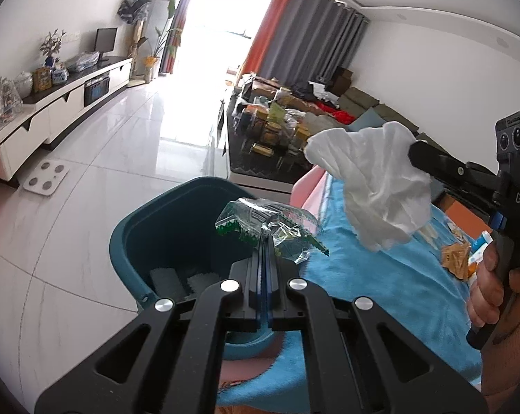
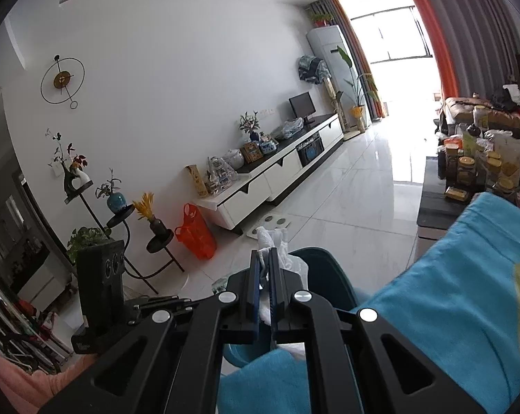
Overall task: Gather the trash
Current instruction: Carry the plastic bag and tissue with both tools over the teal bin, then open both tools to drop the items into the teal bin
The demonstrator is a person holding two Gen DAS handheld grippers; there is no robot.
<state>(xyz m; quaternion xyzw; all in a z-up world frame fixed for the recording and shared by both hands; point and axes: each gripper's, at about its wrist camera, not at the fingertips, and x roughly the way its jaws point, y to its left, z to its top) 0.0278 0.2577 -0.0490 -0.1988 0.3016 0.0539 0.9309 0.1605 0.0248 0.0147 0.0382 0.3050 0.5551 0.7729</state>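
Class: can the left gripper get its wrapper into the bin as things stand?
Probably yes: the left gripper holds the wrapper right at the open bin, with nothing in between.

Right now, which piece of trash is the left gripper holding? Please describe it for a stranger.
Find the teal bin beside the blue cloth. Above its rim, the left gripper pinches a crinkled clear-and-green wrapper, unlike the white tissue nearby.

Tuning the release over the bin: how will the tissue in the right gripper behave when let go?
Probably floppy: the tissue hangs in crumpled folds from the right gripper. Likely very light, so it may drift rather than drop straight. It could cling to the pads, since they pinch it thinly. It is not yet over the bin.
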